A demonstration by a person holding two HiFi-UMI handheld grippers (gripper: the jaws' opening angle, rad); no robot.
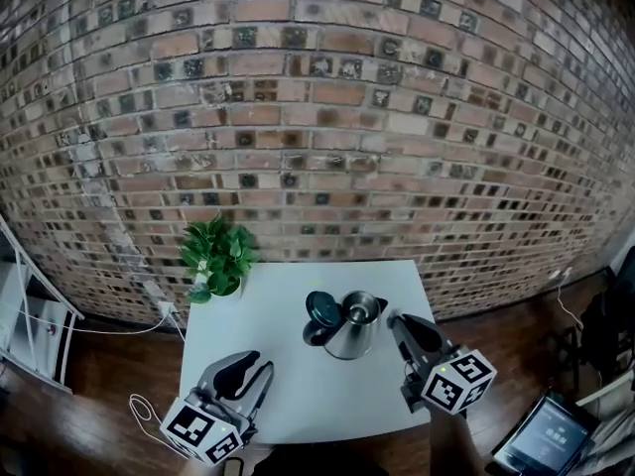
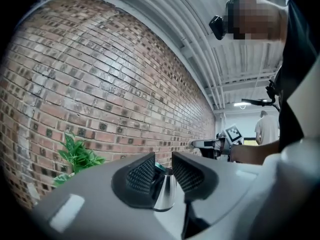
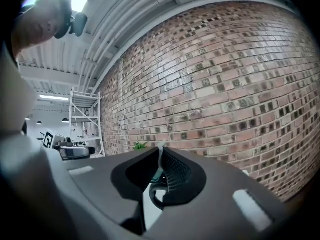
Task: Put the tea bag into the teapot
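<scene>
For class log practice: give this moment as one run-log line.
left gripper open, empty | right gripper shut on tea bag | lid off teapot

On the table (image 1: pixel 298 390), the lid (image 1: pixel 320 307) lies just left of the teapot (image 1: pixel 354 331), the plant (image 1: pixel 218 256) at its far-left corner.

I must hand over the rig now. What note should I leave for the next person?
Left gripper: open, empty, at the table's near left corner.
Right gripper: shut on a thin pale strip, apparently the tea bag, just right of the teapot.
Teapot: mid-table, its lid off, lying beside it.
Done: tea bag in grip.
Left: bring it over the opening and release.
</scene>
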